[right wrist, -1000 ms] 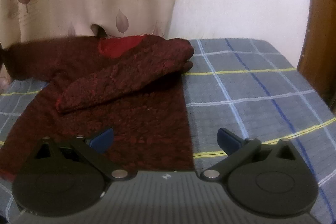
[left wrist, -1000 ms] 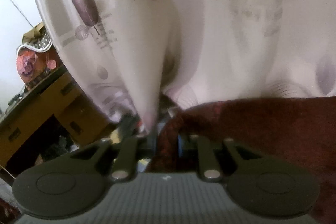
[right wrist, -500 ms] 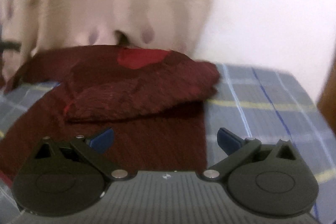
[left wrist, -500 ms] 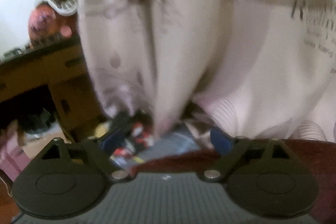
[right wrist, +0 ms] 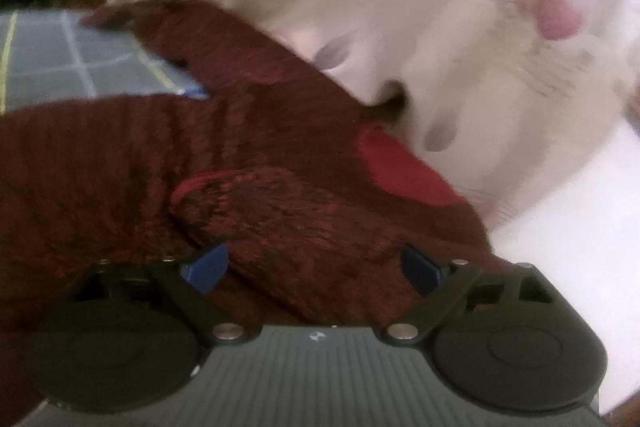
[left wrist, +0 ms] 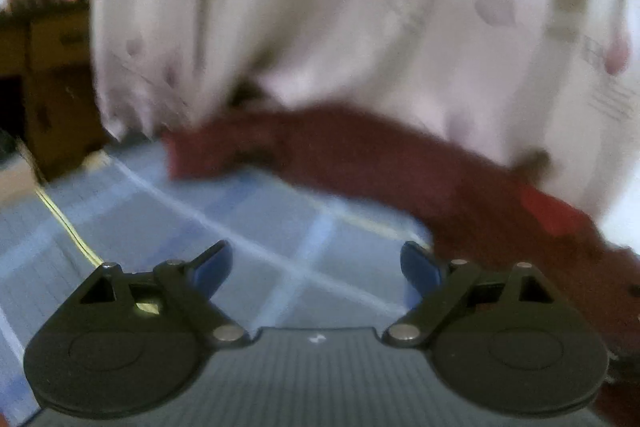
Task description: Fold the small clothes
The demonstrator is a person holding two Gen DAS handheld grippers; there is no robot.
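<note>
Ahead of your left tongs (left wrist: 316, 265), motion blur smears the curtain (left wrist: 320, 7) print beyond reading. Past your right tongs (right wrist: 314, 267), the dark red sweater (right wrist: 120, 163) runs off the picture's left edge, and its folded sleeve (right wrist: 288, 219) hides the body beneath.

Bare checked bedsheet (left wrist: 280, 227) open in front, hanging curtain (left wrist: 320, 7) blocking behind the dark red sweater (right wrist: 200, 155), wooden cabinet (left wrist: 48, 75) at left

No legible text — dark lettering on cream leaf-print curtain (right wrist: 472, 39) smeared by blur, unreadable; same curtain in left wrist view (left wrist: 320, 7) — print marks only, no words.
</note>
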